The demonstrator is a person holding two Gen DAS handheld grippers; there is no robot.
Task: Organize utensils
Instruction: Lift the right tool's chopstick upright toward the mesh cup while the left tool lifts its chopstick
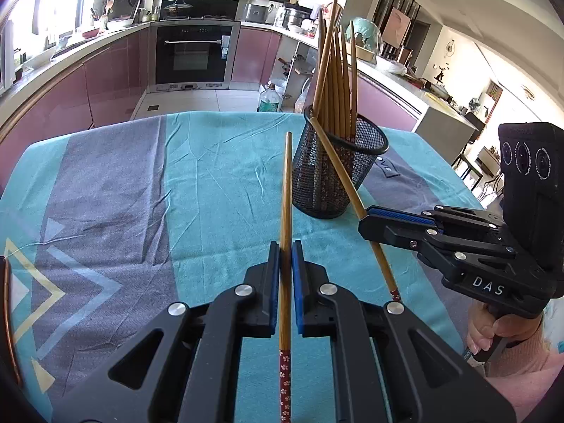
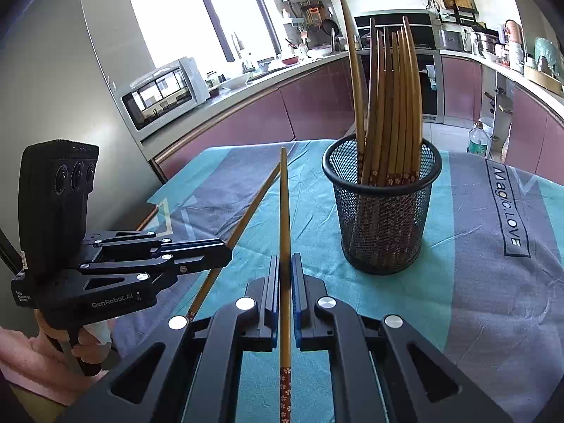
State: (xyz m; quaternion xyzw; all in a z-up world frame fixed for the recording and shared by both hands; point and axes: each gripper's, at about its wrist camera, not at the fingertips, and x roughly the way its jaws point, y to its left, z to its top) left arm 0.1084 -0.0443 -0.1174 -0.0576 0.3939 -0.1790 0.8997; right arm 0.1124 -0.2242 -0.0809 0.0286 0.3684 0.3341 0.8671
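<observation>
One black mesh cup [image 2: 382, 211] holds about ten chopsticks [image 2: 391, 105]. In front of the cup, the left gripper [image 1: 286, 257] and the right gripper [image 2: 285, 271] each clamp one chopstick [image 1: 286, 211], two in total.

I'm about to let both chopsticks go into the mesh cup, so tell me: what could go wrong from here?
1. The mesh cup is already crowded with upright chopsticks; a new one could jam against them or bounce out.
2. The cup stands on a wrinkled tablecloth; a sideways push might tip it.
3. The left gripper and right gripper each pinch one chopstick near its patterned end, so the long free tips may swing or collide.
</observation>
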